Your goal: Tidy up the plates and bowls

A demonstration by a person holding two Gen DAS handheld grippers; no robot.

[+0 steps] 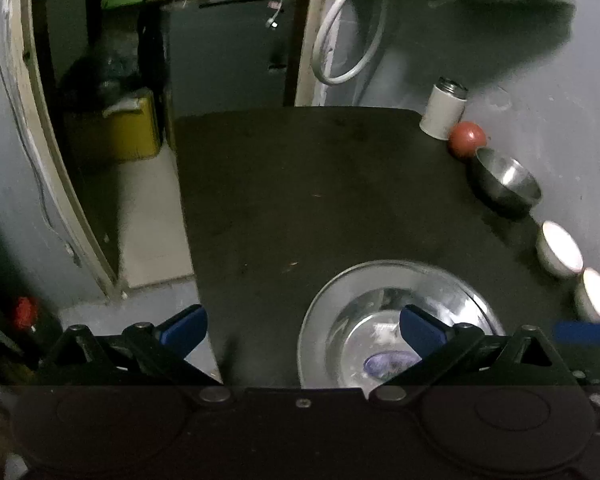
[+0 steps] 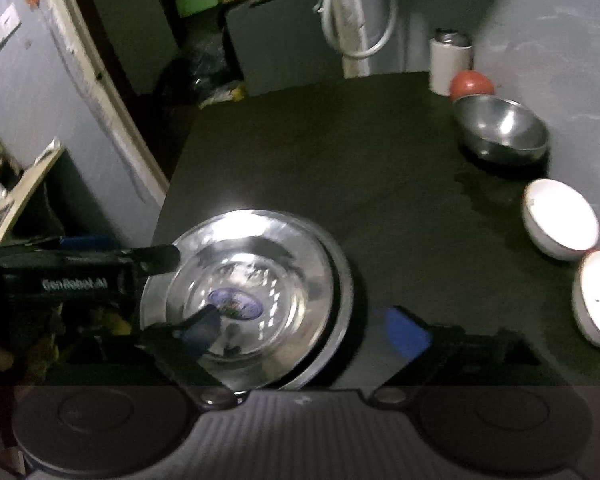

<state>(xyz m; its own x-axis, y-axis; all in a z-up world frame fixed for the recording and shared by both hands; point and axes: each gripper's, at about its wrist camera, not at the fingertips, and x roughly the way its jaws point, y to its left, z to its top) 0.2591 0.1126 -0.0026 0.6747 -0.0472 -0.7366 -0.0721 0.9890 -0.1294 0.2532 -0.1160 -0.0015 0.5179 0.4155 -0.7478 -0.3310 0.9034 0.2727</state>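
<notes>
Readable text: "GenRobot.AI" in white on the black body of the left gripper (image 2: 80, 276), seen from the right wrist cam. A blue-purple oval sticker sits at the centre of the steel plates (image 2: 244, 300); its print is too blurred to read.

Left gripper fingers (image 1: 182, 326): blue-padded, spread wide apart, nothing between them but bare dark tabletop (image 1: 300, 200). The right-side pad hangs over the plates' inner area; contact can't be told.

Right gripper (image 2: 308, 330): fingers wide apart too, holding nothing. Its left finger lies over the plates near the sticker, the other over bare tabletop just right of the rim.

Plates: 2 rims show, stacked, top one slightly offset; resting on the tabletop directly ahead of both grippers, near the front-left edge.

Farther off, right of the fingers, along the grey wall: 2 white bowls (image 2: 560, 220), nearest 1st, side by side. Beyond them 1 steel bowl (image 2: 500, 128). Then 1 red ball-like item (image 2: 471, 83) touching or just behind it, and 1 white can (image 2: 448, 64) w/ metal top at the far corner.
</notes>
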